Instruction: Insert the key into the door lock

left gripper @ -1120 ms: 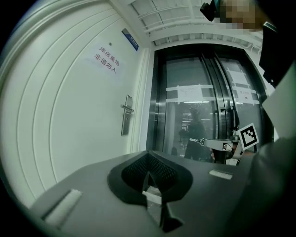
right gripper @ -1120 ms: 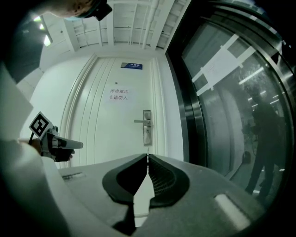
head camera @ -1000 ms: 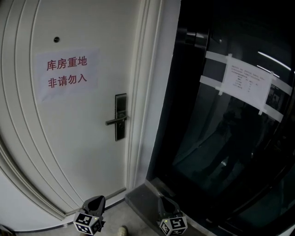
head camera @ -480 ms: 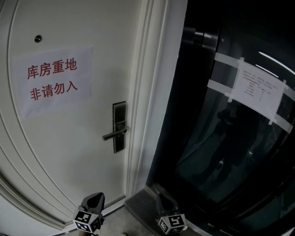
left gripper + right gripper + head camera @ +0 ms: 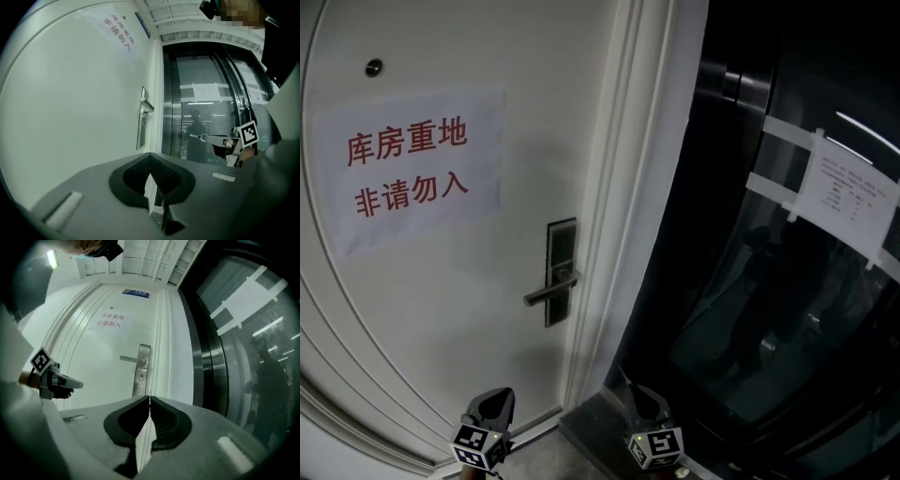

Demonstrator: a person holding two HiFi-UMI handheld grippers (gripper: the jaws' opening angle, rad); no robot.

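Before the white door (image 5: 441,309), low beneath its paper notice (image 5: 412,164) (red characters), the left tool (image 5: 495,398) hovers with its jaws clenched on nothing. Right of it, higher up, the lock plate (image 5: 561,272) carries a lever handle (image 5: 548,293). Lower right, the right tool (image 5: 645,398) grips the thin key (image 5: 625,377), well apart from the lock, beside the dark glass door (image 5: 787,309).

Head view looks steeply down on the lock plate (image 5: 562,272) from above. Left gripper view sees it obliquely, close along the door (image 5: 70,117); right gripper view faces it squarely.
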